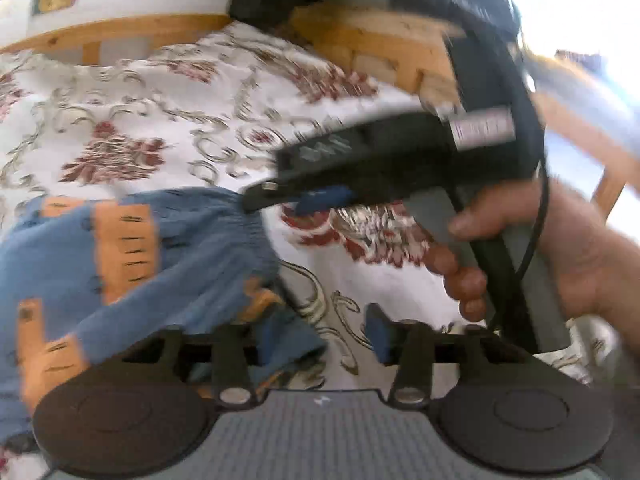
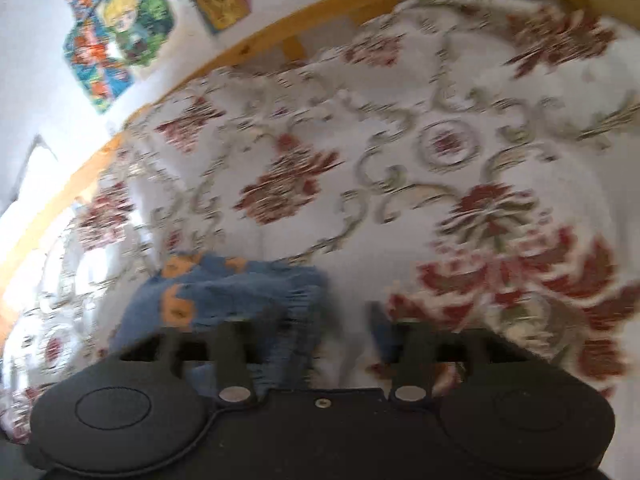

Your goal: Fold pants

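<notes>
Only my left view shows my hand [image 1: 568, 248] gripping the right tool [image 1: 280, 196], nipping pants [image 1: 132, 248]; left tool [image 1: 324, 340] agape. Floral bed [image 2: 400, 120], posters [image 2: 112, 28].

Nothing legible here: the label on the right gripper [image 1: 298, 196] and the wall posters [image 2: 116, 28] are blurred.

Blue pants [image 1: 132, 256] with orange patches marked by short dark dashes, gathered elastic waistband (bunched and puckered), crumpled in a heap rather than flat, lying on the floral bedspread, the same pants [image 2: 224, 296] low and left of centre in the right wrist view, blurred
</notes>
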Available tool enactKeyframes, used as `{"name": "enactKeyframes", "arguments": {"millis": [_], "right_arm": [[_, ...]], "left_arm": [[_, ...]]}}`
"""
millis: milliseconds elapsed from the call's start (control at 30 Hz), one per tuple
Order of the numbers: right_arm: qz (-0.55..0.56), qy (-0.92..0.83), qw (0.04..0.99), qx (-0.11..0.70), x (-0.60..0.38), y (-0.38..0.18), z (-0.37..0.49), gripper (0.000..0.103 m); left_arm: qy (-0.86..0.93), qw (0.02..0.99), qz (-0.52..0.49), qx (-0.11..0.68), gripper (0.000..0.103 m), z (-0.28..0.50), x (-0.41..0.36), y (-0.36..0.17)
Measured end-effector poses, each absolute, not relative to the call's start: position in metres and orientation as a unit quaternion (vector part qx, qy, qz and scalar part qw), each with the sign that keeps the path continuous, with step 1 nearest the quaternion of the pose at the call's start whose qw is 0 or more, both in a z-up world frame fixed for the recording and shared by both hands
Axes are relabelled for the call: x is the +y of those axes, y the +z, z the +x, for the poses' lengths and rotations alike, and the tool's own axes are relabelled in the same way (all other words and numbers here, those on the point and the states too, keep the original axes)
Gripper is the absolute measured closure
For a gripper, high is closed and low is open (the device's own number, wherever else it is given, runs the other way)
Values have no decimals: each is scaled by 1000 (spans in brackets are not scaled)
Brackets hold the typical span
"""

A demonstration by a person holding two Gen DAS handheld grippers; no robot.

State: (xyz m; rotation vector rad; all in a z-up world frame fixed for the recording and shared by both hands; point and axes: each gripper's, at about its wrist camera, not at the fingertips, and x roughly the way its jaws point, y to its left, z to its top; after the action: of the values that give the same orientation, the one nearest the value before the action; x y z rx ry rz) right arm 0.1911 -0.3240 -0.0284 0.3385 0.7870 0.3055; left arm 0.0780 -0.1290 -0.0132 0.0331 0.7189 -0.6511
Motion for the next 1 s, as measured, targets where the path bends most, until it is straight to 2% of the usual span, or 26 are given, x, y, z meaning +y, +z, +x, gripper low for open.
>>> {"name": "enactKeyframes", "arguments": {"millis": [33,67,167,267,367,433,533,600,667,700,733,767,800,833,867,933,1000], "right_arm": [[160,140,903,374,-326,-26,189,24],[158,139,906,367,-328,-22,187,23],[163,159,904,361,-328,-14,183,23],[136,188,898,375,-313,-12,180,25],[95,201,886,406,-289,-20,177,53],[63,196,878,431,-276,-30,173,68],[29,203,873,443,-265,-34,159,74],[-12,205,873,441,-260,-30,145,75],[-32,201,874,442,-259,-28,136,72],[-29,200,874,442,-263,-29,133,68],[-25,197,875,442,-267,-28,131,56],[-24,192,881,433,-272,-24,130,39],[-29,184,891,415,-275,-19,130,29],[-53,168,907,383,-276,-12,126,11],[-89,150,922,345,-272,-6,123,7],[-154,125,942,272,-260,-1,118,8],[-169,130,954,211,-249,-6,120,11]], "left_arm": [[-302,893,11,334,38,75,-119,-7],[-288,902,8,320,36,70,-109,0],[-228,930,11,290,31,68,-77,15],[-164,943,22,289,31,81,-54,17],[-139,939,-29,313,31,94,-24,11],[-123,933,-57,332,31,100,-8,2],[-105,923,-60,365,31,100,4,-13],[-103,913,-62,389,31,92,13,-27],[-108,911,-65,392,31,79,22,-35],[-111,911,-64,392,31,74,24,-34],[-112,911,-59,393,30,70,26,-30],[-114,911,-52,392,30,69,27,-25],[-115,915,-45,383,30,67,28,-17],[-117,920,-45,371,29,70,27,-10],[-129,926,-48,353,25,71,28,1],[-152,937,-48,311,17,87,27,21],[-158,944,-33,289,16,112,16,31]]}}
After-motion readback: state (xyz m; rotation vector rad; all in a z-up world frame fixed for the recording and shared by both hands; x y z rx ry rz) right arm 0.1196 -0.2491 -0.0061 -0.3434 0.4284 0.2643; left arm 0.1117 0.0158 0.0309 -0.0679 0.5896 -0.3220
